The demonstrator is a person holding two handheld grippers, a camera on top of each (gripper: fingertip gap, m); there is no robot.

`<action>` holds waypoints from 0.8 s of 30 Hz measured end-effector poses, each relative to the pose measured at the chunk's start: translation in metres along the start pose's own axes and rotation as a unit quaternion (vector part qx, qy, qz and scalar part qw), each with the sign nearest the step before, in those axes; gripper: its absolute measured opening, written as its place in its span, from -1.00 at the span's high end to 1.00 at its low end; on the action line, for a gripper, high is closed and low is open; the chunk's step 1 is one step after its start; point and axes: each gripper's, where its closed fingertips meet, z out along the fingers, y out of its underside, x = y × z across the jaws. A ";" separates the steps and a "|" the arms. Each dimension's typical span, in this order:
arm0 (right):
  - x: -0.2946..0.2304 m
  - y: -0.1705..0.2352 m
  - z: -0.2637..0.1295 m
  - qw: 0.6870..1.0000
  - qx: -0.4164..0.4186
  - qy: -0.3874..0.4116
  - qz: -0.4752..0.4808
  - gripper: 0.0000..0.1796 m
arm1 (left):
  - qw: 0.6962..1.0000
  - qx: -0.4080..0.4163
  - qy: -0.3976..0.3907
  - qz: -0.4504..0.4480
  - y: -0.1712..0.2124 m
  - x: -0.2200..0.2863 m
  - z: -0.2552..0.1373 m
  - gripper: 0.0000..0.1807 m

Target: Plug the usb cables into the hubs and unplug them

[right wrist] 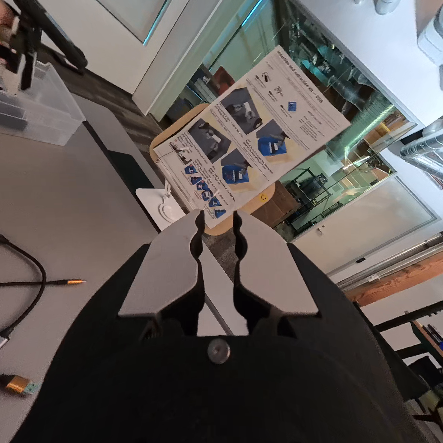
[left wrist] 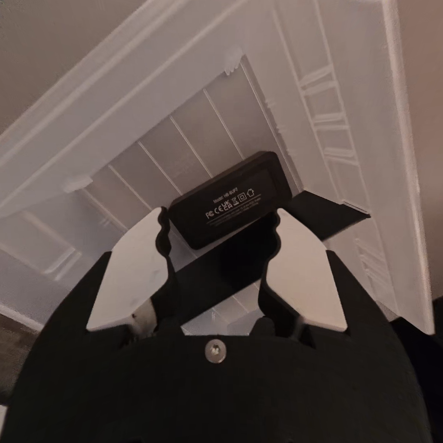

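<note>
In the left wrist view my left gripper (left wrist: 220, 215) is shut on a black USB hub (left wrist: 230, 199), held by its two long sides with its printed underside facing the camera. It hangs over the inside of a clear plastic bin (left wrist: 167, 143). A flat black piece (left wrist: 323, 215) lies under the hub. In the right wrist view my right gripper (right wrist: 218, 215) is slightly open and empty, above the grey table's (right wrist: 72, 203) edge. On the table at the left lie a looped black cable (right wrist: 39, 275), a thin cable with an orange-tipped plug (right wrist: 74, 282) and an orange USB plug (right wrist: 18, 383).
A printed instruction sheet in a clear stand (right wrist: 251, 134) rises ahead of the right gripper, on a white base (right wrist: 155, 203). The clear bin also shows in the right wrist view (right wrist: 48, 107) at the table's far left, with dark gear (right wrist: 24, 36) over it. Beyond are floor, glass walls and shelving. Spacing between my two grippers at the tips: around 60 centimeters.
</note>
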 end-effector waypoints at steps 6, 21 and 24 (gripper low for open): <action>-0.010 -0.007 0.018 1.000 0.007 -0.017 -0.015 0.75 | 0.993 0.000 -0.012 0.118 -0.001 -0.011 0.008 0.09; -0.024 0.000 0.030 0.998 -0.022 -0.034 -0.057 0.75 | 0.968 -0.044 0.014 0.247 -0.009 -0.013 0.026 0.00; -0.027 0.001 0.033 0.997 -0.028 -0.035 -0.064 0.75 | 0.968 -0.001 -0.020 0.250 -0.018 -0.020 0.018 0.29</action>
